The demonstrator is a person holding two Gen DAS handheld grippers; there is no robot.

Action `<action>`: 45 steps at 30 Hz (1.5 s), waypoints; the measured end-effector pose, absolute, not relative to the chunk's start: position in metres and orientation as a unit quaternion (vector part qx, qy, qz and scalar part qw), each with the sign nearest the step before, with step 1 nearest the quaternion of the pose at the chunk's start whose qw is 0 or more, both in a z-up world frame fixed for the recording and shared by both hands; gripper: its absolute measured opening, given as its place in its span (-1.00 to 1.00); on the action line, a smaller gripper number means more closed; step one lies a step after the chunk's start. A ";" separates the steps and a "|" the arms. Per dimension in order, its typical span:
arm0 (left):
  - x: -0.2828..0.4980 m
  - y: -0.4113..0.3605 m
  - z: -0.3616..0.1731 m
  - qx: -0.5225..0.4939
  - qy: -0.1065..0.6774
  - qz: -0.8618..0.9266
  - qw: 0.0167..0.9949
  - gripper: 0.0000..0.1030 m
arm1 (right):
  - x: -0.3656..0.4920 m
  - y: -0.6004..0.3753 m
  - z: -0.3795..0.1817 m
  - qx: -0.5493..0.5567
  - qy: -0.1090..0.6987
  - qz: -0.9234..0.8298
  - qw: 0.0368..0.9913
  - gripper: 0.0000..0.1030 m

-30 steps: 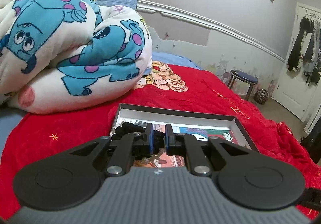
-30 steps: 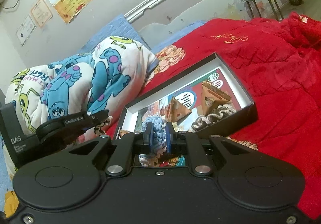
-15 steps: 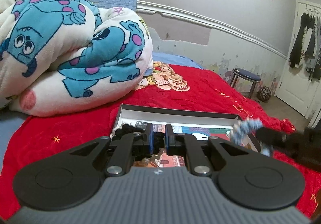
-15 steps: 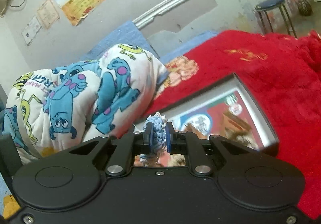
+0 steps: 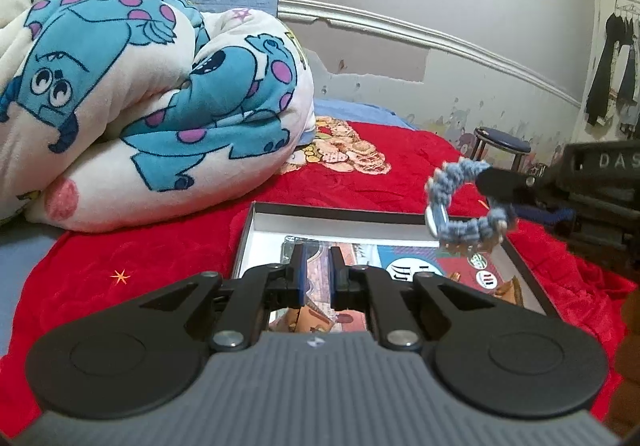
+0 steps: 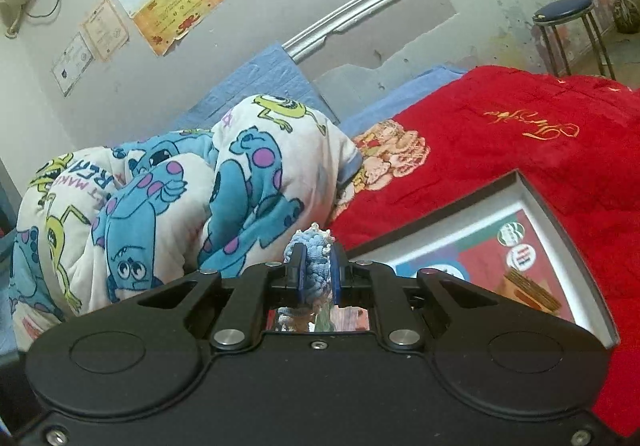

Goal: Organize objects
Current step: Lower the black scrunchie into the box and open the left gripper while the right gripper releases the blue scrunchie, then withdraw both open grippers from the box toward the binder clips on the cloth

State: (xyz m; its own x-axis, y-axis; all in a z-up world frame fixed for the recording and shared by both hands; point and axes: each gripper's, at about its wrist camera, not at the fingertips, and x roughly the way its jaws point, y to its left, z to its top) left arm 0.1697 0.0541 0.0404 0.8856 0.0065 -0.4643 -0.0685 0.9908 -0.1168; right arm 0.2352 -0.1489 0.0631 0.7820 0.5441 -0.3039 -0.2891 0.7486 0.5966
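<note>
Aloft over the box (image 5: pixel 256 230), right gripper (image 6: pixel 315 270) fingers pinch a blue braided bracelet (image 5: pixel 466 206) for sorting; left gripper (image 5: pixel 317 272) fingers slightly parted, empty.

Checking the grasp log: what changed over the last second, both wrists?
The right gripper, shut on the blue braided cord loop, lifted it out of the shallow black box. The left gripper let go of a black knotted item, now out of view. Box, red blanket unchanged.
</note>
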 end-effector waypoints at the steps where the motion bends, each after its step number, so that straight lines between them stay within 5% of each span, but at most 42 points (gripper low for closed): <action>1: 0.170 0.054 0.040 -0.066 0.240 0.020 0.968 -0.73 | 0.237 -0.149 0.061 0.273 0.235 0.230 0.904 -0.75; 16: 0.173 0.067 0.037 -0.084 0.260 0.039 0.961 -0.51 | 0.239 -0.161 0.017 0.284 0.290 0.204 0.891 -0.75; 17: 0.172 0.070 0.039 -0.084 0.261 0.038 0.961 -0.26 | 0.239 -0.163 0.016 0.286 0.292 0.206 0.889 -0.75; 23: 0.175 0.080 0.042 -0.086 0.274 0.037 0.957 0.26 | 0.242 -0.155 0.012 0.265 0.309 0.206 0.890 -0.75; 29: 0.176 0.088 0.043 -0.102 0.291 0.032 0.951 0.49 | 0.244 -0.143 0.003 0.246 0.331 0.209 0.887 -0.73; 34: 0.175 0.089 0.044 -0.106 0.291 0.042 0.950 0.57 | 0.244 -0.136 -0.008 0.241 0.356 0.193 0.882 -0.51; 36: 0.175 0.087 0.046 -0.103 0.291 0.043 0.950 0.58 | 0.241 -0.137 -0.006 0.243 0.357 0.196 0.881 -0.19; 45: 0.139 0.049 0.076 -0.052 0.229 -0.089 0.968 0.73 | 0.191 -0.199 0.062 0.260 0.288 0.168 0.906 0.15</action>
